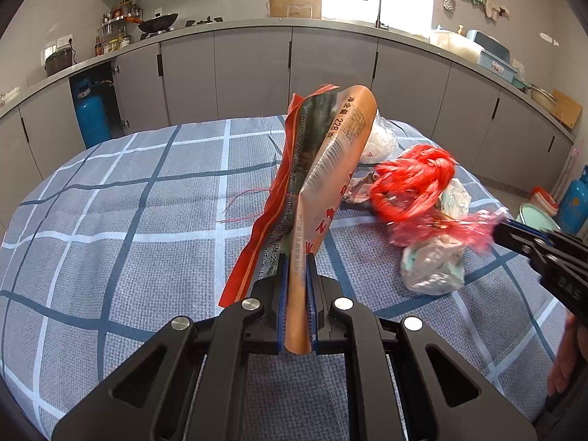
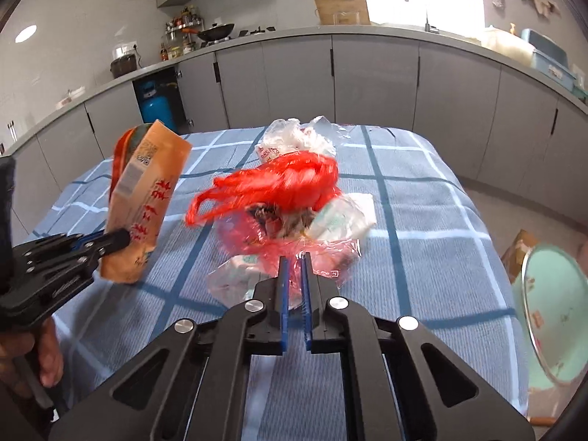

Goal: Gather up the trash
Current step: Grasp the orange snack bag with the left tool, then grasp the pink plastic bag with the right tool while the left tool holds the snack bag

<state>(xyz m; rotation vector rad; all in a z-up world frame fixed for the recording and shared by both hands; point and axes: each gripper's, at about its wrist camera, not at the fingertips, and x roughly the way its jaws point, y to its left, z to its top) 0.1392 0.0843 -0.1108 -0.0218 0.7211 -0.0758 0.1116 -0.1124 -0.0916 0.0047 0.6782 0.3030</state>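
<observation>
My left gripper [image 1: 297, 257] is shut on an orange snack bag [image 1: 330, 169] and holds it upright above the checked tablecloth [image 1: 128, 220]; the bag also shows at the left of the right wrist view [image 2: 143, 202]. My right gripper [image 2: 295, 259] is shut on a thin red plastic bag [image 2: 294, 246] with trash in it, and a red string bundle [image 2: 286, 180] and pale wrappers [image 2: 341, 220] hang with it. The right gripper [image 1: 507, 233] shows at the right edge of the left wrist view, pinching the same red plastic [image 1: 455, 228].
A clear plastic bag [image 2: 297, 139] lies at the table's far side. A mint green bin [image 2: 551, 312] stands on the floor at the right of the table. Grey kitchen cabinets [image 1: 257, 73] and a blue gas cylinder [image 1: 92, 117] lie beyond.
</observation>
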